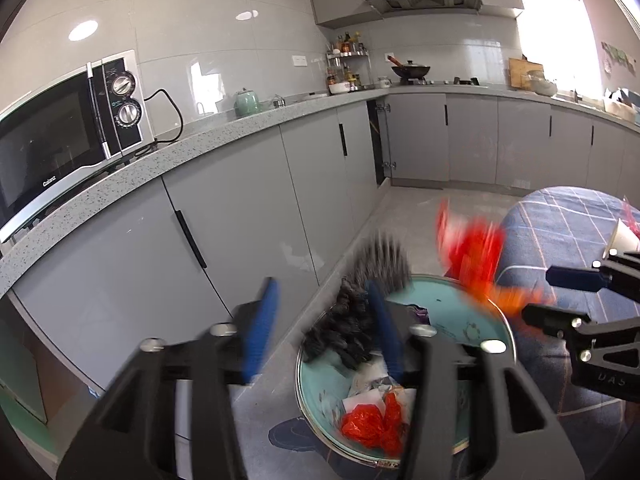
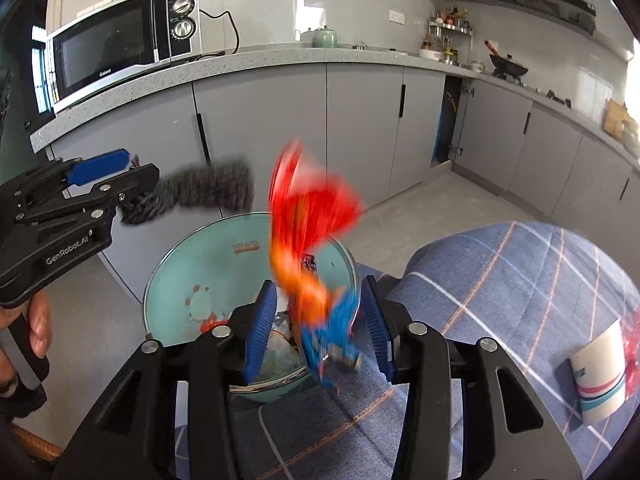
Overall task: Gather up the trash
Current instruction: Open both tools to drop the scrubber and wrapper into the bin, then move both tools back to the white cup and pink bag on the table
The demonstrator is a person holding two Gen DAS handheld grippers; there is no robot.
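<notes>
A teal bin [image 1: 460,316] stands on the floor below both grippers, with a crumpled red bag [image 1: 376,424] and paper scraps inside. My left gripper [image 1: 322,332] is open; a dark grey fuzzy wad [image 1: 360,300], smeared by motion blur, hangs loose over the bin just past its right finger. In the right wrist view that wad [image 2: 200,192] streaks from the left gripper [image 2: 120,184]. My right gripper [image 2: 318,332] is open above the bin [image 2: 192,272], and a blurred red, orange and blue wrapper [image 2: 308,248] is loose between its fingers. The left wrist view shows this wrapper [image 1: 472,252] beside the right gripper [image 1: 560,300].
Grey cabinets and a speckled counter with a microwave [image 2: 120,48] run behind the bin. A surface under a blue plaid cloth [image 2: 500,280] lies to the right, carrying a paper cup [image 2: 600,376] on its side and some red plastic. A hand [image 2: 36,320] holds the left gripper's handle.
</notes>
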